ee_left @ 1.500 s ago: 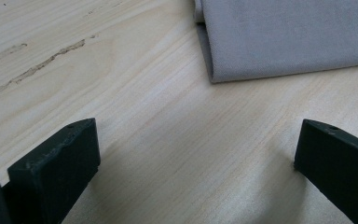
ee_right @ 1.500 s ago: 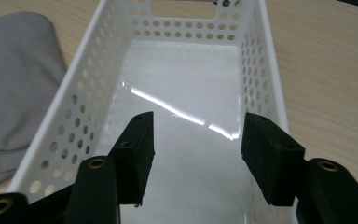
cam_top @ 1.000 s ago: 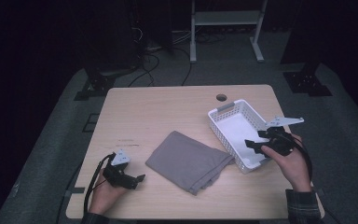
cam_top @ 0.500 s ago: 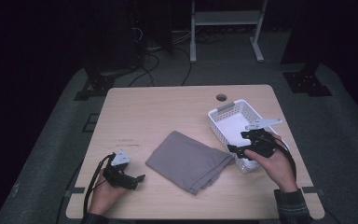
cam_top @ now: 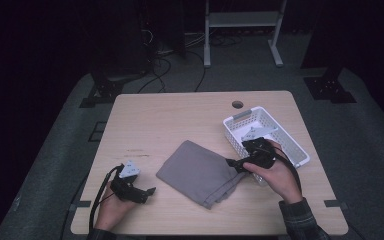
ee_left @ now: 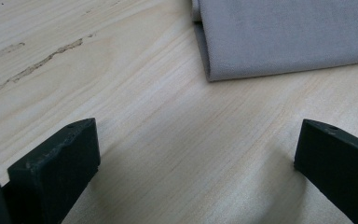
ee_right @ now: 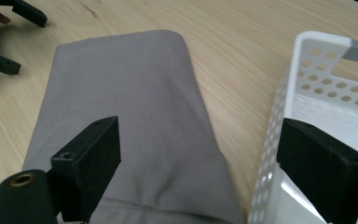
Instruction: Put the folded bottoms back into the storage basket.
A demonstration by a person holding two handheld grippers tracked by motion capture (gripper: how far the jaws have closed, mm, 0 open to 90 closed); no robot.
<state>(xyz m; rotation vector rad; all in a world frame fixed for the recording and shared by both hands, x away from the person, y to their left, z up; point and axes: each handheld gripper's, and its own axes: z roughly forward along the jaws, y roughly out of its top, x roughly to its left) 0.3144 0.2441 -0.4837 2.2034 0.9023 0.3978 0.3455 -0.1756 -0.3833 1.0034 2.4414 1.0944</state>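
Right gripper (cam_top: 235, 165) over folded grey cloth (cam_top: 200, 172)

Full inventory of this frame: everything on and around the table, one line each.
folded cloth: 1, grey, table centre, lying flat
basket: 1, white perforated plastic, table's right side
table: 1, light wood, round hole near far edge
frame: 1, white, on floor behind table
cables: several, dark, on floor behind table
left gripper: 1, black, near left corner, jaws open over bare wood
right gripper: 1, black, at cloth's right edge beside basket, jaws have just been opening, nothing between them
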